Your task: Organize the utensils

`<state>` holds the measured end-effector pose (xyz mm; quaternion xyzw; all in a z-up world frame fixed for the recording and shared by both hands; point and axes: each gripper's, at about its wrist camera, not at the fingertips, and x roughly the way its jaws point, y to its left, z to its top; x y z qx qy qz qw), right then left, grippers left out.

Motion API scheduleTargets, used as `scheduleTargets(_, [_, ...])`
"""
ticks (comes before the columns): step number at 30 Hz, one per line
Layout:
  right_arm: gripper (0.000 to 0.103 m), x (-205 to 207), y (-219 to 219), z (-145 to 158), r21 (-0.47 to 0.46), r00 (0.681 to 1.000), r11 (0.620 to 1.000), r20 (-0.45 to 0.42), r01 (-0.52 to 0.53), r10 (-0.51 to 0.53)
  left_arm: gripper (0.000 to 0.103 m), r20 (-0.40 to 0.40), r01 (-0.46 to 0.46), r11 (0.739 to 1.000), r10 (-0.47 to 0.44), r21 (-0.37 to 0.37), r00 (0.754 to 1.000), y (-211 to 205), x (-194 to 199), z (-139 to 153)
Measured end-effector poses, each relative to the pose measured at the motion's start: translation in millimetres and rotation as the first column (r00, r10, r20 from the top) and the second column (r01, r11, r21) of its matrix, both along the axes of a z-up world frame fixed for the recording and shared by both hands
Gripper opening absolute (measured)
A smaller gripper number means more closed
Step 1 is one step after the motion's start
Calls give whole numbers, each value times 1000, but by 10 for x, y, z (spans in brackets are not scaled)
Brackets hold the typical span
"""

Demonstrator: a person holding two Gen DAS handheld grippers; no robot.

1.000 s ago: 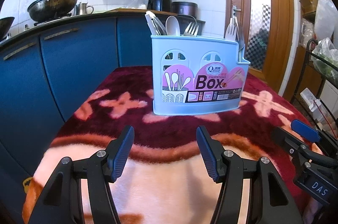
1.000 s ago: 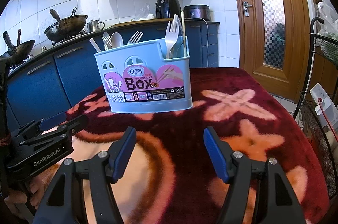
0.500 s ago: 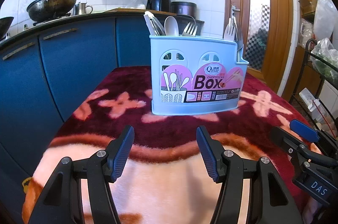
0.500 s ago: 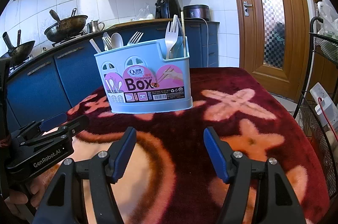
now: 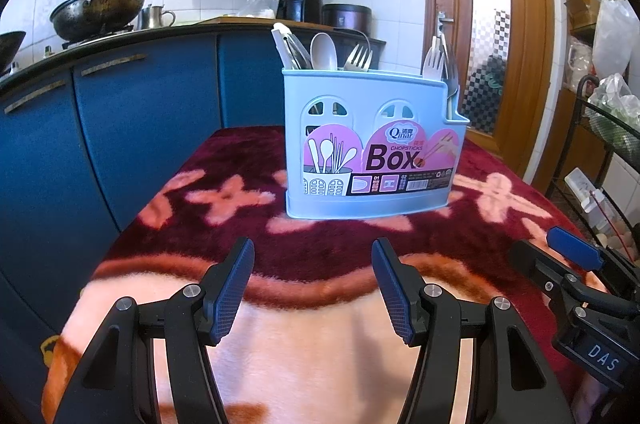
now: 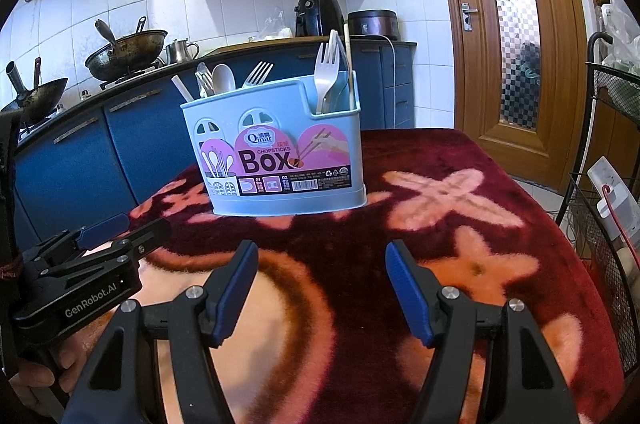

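A light blue utensil box (image 5: 372, 143) labelled "Box" stands upright on the red patterned blanket (image 5: 240, 224); it also shows in the right wrist view (image 6: 276, 151). A white spoon (image 5: 323, 51), a metal fork (image 5: 357, 57) and other utensils stand in its large part. A white fork (image 6: 326, 71) and a chopstick (image 6: 349, 63) stand in its small right part. My left gripper (image 5: 313, 286) is open and empty, in front of the box. My right gripper (image 6: 318, 290) is open and empty, also in front of it.
Blue kitchen cabinets (image 5: 120, 127) stand to the left and behind, with a wok (image 5: 100, 7) on the counter. A wooden door (image 6: 516, 35) is at the back right. A black wire rack (image 6: 600, 207) stands close to the table's right edge.
The left view has shifted very slightly; the box sits a little lower and left in it. The right gripper has not moved. Both stay open.
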<state>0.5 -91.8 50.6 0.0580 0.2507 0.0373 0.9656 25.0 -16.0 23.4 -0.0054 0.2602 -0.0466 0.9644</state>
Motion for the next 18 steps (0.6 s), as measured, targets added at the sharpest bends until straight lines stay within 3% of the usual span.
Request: scheduleTargets(18, [69,3,7,10,1,1000,1000,1,-1,1,63,-21,8,1000,-9,-20,1000,43,8,-7])
